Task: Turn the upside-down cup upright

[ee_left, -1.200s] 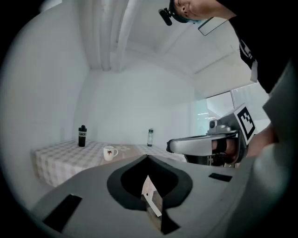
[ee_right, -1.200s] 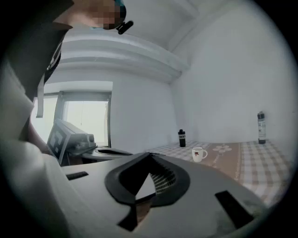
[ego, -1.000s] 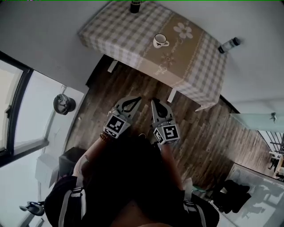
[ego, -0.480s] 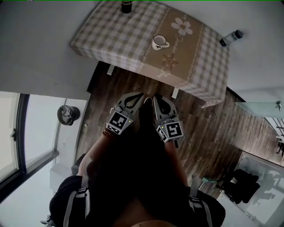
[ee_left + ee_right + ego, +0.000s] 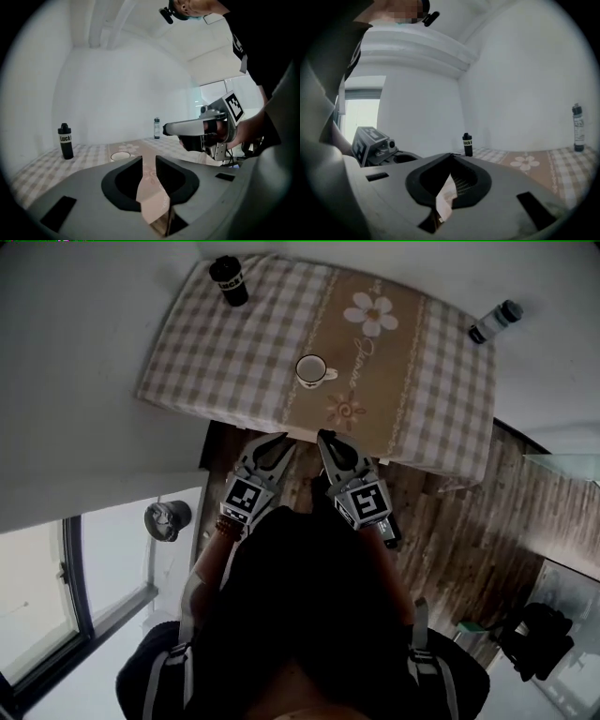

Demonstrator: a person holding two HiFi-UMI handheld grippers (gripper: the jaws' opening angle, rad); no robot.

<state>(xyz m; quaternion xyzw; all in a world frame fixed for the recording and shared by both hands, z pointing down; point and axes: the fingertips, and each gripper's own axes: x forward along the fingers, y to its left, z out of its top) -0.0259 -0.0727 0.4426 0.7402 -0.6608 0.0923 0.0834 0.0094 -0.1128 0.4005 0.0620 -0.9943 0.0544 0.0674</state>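
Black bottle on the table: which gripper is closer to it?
Left. The left gripper is well short of the black bottle, slightly to its right; the right gripper is even farther right.

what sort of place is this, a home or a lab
Probably a home dining room, though a sparse one: a checked, flower-patterned tablecloth with a cup, a black bottle and a clear bottle on it, a wood-plank floor, and a tall window.
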